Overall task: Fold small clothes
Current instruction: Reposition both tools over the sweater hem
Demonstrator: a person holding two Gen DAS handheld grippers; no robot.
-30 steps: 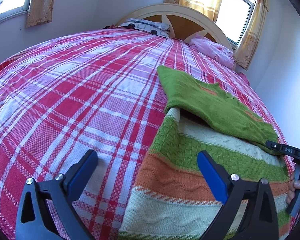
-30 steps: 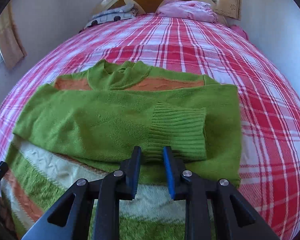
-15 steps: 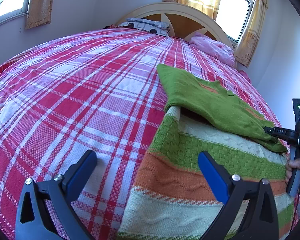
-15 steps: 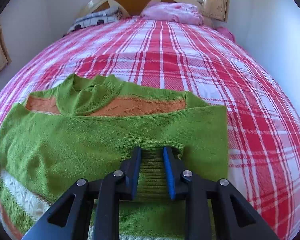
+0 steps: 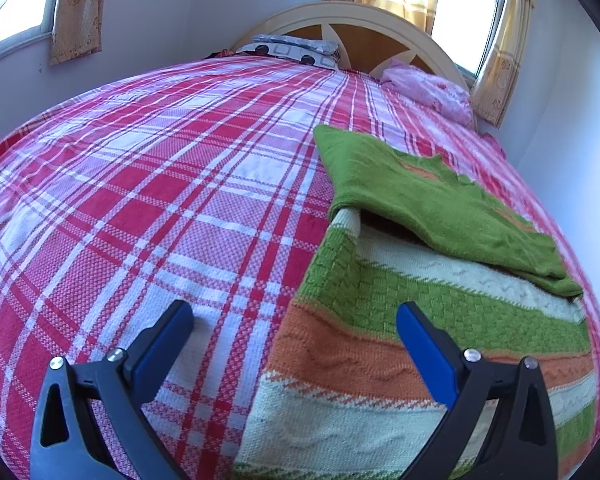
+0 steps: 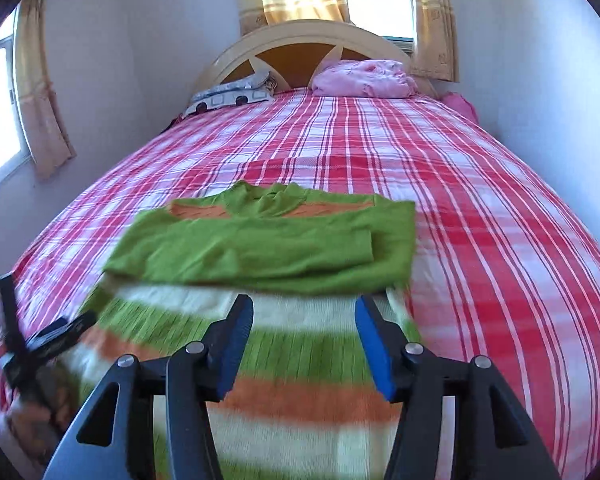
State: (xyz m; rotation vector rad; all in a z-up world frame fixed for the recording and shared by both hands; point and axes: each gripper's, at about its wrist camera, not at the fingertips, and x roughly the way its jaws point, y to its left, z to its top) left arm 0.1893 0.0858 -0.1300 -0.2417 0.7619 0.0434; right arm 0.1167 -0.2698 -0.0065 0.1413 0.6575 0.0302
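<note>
A small knitted sweater [image 6: 300,364] with green, cream and orange stripes lies flat on the plaid bed. Its two plain green sleeves [image 6: 260,252] are folded across the chest, one over the other. In the left wrist view the sweater [image 5: 440,320] lies to the right and its sleeves [image 5: 432,204] cross its upper part. My right gripper [image 6: 304,316] is open and empty above the sweater's striped body, short of the sleeves. My left gripper [image 5: 294,322] is open and empty, straddling the sweater's left edge near the hem. It also shows at the left of the right wrist view [image 6: 48,336].
The red and white plaid bedspread [image 5: 160,184] covers the whole bed. A patterned pillow [image 5: 296,48] and a pink bundle [image 5: 428,88] lie by the headboard [image 6: 300,48]. Walls stand close on both sides, with curtained windows.
My right gripper has let go of the green sleeve cuff, opened, and pulled back and up from the sweater. The sleeve now lies across the chest. My left gripper stays open and has barely moved.
</note>
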